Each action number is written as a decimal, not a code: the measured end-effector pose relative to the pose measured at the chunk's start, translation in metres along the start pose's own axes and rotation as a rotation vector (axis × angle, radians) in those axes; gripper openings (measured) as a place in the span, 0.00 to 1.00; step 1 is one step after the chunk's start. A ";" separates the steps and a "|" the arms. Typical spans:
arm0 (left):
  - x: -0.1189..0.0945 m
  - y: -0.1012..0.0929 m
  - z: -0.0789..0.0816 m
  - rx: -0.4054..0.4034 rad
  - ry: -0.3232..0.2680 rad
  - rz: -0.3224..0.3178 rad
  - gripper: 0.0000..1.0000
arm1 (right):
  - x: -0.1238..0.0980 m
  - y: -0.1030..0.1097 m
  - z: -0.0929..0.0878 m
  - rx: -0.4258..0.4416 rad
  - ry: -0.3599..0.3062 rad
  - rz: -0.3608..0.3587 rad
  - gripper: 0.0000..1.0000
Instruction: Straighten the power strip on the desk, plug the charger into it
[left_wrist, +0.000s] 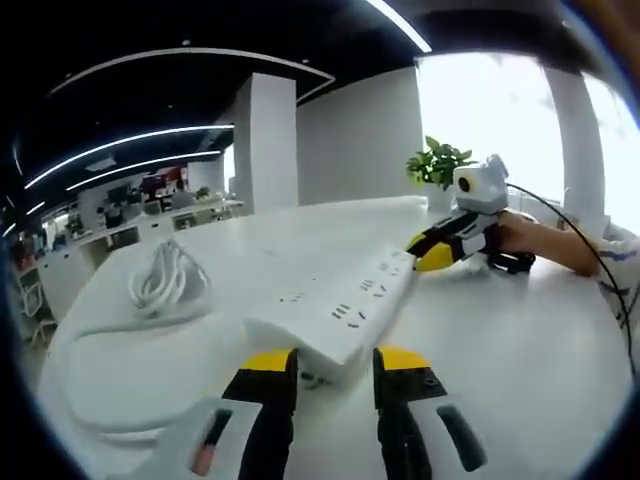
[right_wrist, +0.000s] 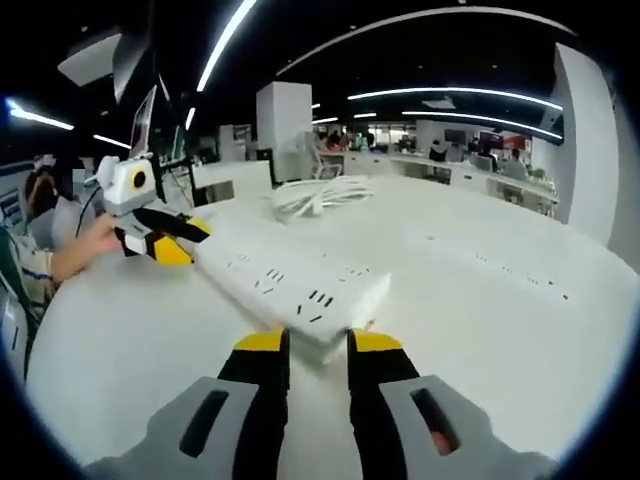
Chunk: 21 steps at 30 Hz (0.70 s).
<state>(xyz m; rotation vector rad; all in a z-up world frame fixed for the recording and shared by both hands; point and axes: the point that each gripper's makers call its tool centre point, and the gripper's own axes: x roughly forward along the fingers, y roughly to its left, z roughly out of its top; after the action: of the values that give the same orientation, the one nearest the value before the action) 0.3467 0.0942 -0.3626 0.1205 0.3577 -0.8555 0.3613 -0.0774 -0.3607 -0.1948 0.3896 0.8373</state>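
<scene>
Your left hand-held gripper (left_wrist: 332, 362) stands at the near end of the power strip (left_wrist: 340, 305), its two yellow-tipped black jaws set either side of the strip's end face. The tips sit just beside the casing; whether they press it you cannot tell from the left gripper view. The strip is a long, flat, white plastic bar with rounded edges and rows of dark socket slots along its top, and it lies slantwise on the smooth, matte white worktop (left_wrist: 500, 340).

Your right hand-held gripper (right_wrist: 318, 345) stands at the opposite end of the same power strip (right_wrist: 290, 285), jaws parted about the width of the bar and flanking its corner; firm contact cannot be confirmed. In the left gripper view that right tool (left_wrist: 450, 240) shows at the far end of the strip, yellow tips against the casing, with your hand (left_wrist: 535, 240) behind it.

A loosely coiled white cable (left_wrist: 165, 280) lies on the worktop well apart from the strip's side; in the right gripper view the same bundle (right_wrist: 320, 195) lies beyond the strip. A green potted plant (left_wrist: 437, 165) stands at the far edge of the worktop.
</scene>
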 end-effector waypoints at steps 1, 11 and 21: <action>0.000 0.000 0.000 0.002 0.000 0.000 0.30 | 0.000 0.001 0.000 -0.008 0.005 0.001 0.22; -0.005 0.002 -0.002 0.004 0.001 0.000 0.28 | -0.012 0.015 -0.005 -0.011 0.016 0.040 0.18; -0.012 -0.005 -0.005 -0.004 0.000 -0.027 0.27 | -0.015 0.023 -0.007 0.000 0.047 0.025 0.18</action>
<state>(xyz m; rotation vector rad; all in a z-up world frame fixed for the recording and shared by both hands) 0.3345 0.1006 -0.3628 0.1123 0.3612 -0.8815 0.3334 -0.0750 -0.3616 -0.2101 0.4373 0.8588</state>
